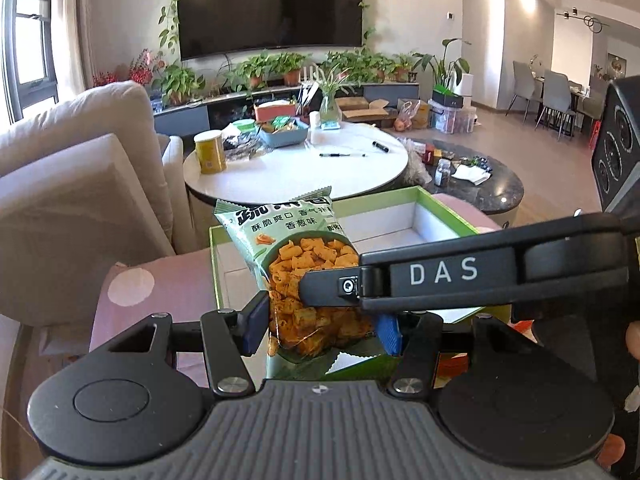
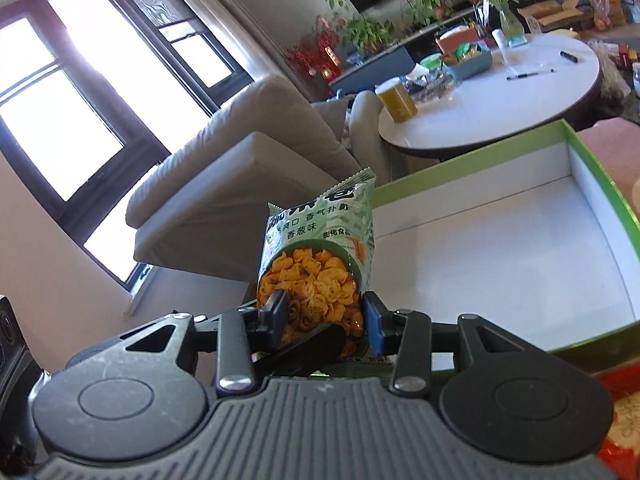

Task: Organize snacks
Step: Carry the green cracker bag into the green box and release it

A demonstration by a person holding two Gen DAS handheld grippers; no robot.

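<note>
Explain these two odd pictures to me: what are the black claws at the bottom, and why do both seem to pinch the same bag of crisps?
No robot here: a person holds a two-finger gripper in each hand, each carrying a wide-angle camera looking along its fingers. One picture comes from the left gripper, the other from the right gripper. Both pinch the same green snack bag, perhaps passing it across. The long black bar marked DAS is the right gripper's finger, seen from the left. Beyond lies an open green-rimmed box, white inside. Behind stands a round white table with clutter.

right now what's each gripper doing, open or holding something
Left gripper: shut on the green snack bag.
Right gripper: shut on the same green snack bag.
</note>
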